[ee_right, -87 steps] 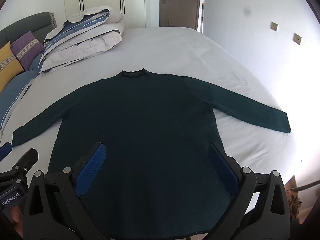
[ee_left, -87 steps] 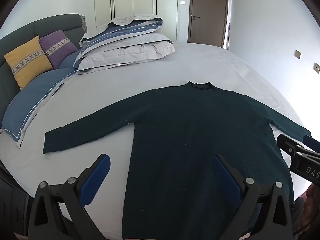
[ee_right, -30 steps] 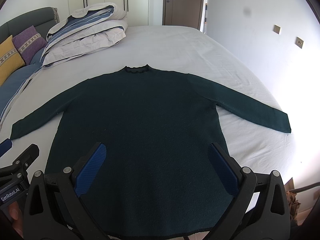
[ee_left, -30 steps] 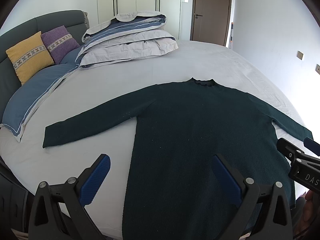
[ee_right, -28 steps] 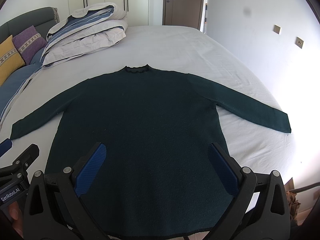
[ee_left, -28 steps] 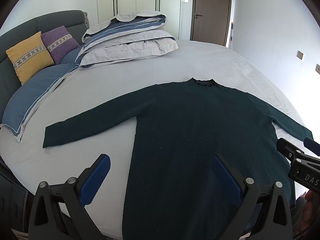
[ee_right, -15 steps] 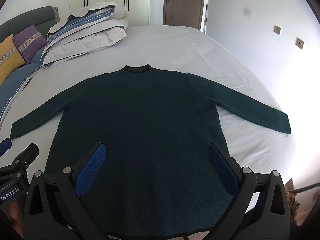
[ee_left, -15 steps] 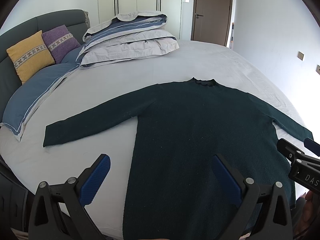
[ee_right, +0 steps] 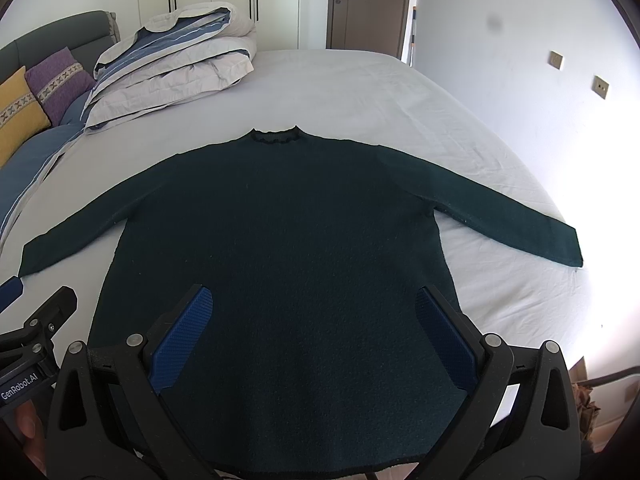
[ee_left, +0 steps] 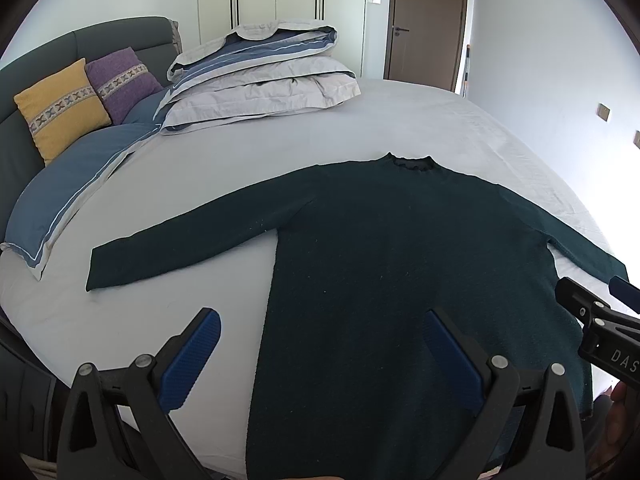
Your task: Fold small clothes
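Note:
A dark green long-sleeved sweater [ee_left: 400,264] [ee_right: 288,240] lies flat on the white bed sheet [ee_left: 224,168], neck away from me and both sleeves spread out to the sides. My left gripper [ee_left: 320,344] hovers open above the sweater's lower left edge, holding nothing. My right gripper [ee_right: 312,328] is open over the hem's middle, also empty. Each gripper's black body shows at the edge of the other's view.
A folded grey and blue duvet [ee_left: 264,76] is stacked at the bed's far left. Yellow [ee_left: 60,108] and purple [ee_left: 120,80] cushions lean on the dark headboard, beside a blue pillow [ee_left: 72,192]. White wall [ee_right: 520,80] runs along the right; a brown door [ee_left: 428,20] stands behind.
Both views have shifted only slightly over the last seconds. The sweater lies as before and both grippers stay open.

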